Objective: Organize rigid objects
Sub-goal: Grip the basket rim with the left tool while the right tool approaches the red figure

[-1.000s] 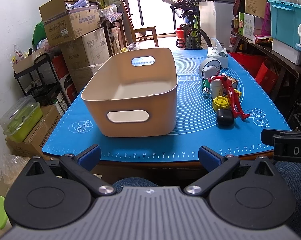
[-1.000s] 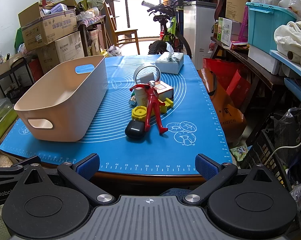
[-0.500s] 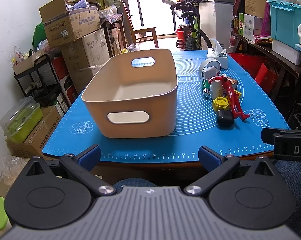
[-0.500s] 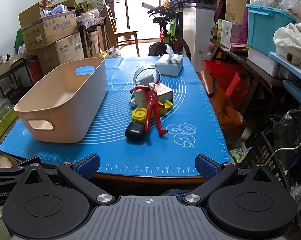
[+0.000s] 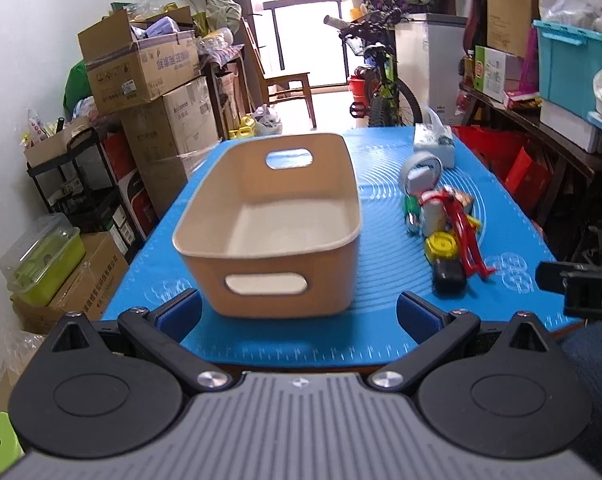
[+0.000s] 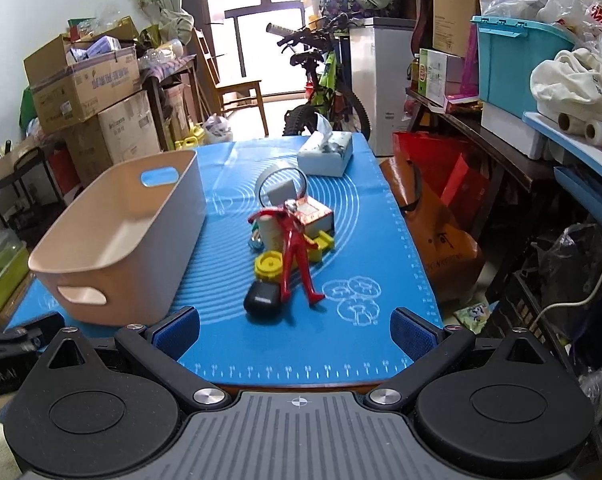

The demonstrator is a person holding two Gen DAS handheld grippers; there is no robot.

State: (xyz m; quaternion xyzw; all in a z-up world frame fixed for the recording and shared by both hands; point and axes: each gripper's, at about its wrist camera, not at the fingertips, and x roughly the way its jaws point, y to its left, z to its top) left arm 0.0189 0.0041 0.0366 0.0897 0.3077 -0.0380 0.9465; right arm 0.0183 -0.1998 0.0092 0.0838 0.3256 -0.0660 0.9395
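Note:
An empty beige bin (image 5: 343,276) (image 6: 169,272) with handle cut-outs stands on the blue mat (image 5: 385,328) (image 6: 357,232), left of a pile of small things. The pile holds a red figure (image 5: 463,226) (image 6: 295,252), a yellow cap (image 5: 441,246) (image 6: 269,265), a black case (image 5: 447,278) (image 6: 262,300), a white bottle (image 6: 269,230), a small printed box (image 6: 315,214) and a tape roll (image 5: 421,164) (image 6: 281,182). My left gripper (image 5: 299,314) is open and empty just before the bin's near wall. My right gripper (image 6: 295,330) is open and empty just before the black case.
A tissue box (image 5: 435,144) (image 6: 327,154) sits at the mat's far end. Cardboard boxes (image 5: 141,68) and a shelf stand to the left. A bicycle (image 6: 325,84), a red bag (image 6: 459,184) and a loaded side table (image 6: 501,140) stand behind and to the right.
Both grippers have moved forward and up over the table edge, closer to the bin and the pile. Nothing on the mat has moved.

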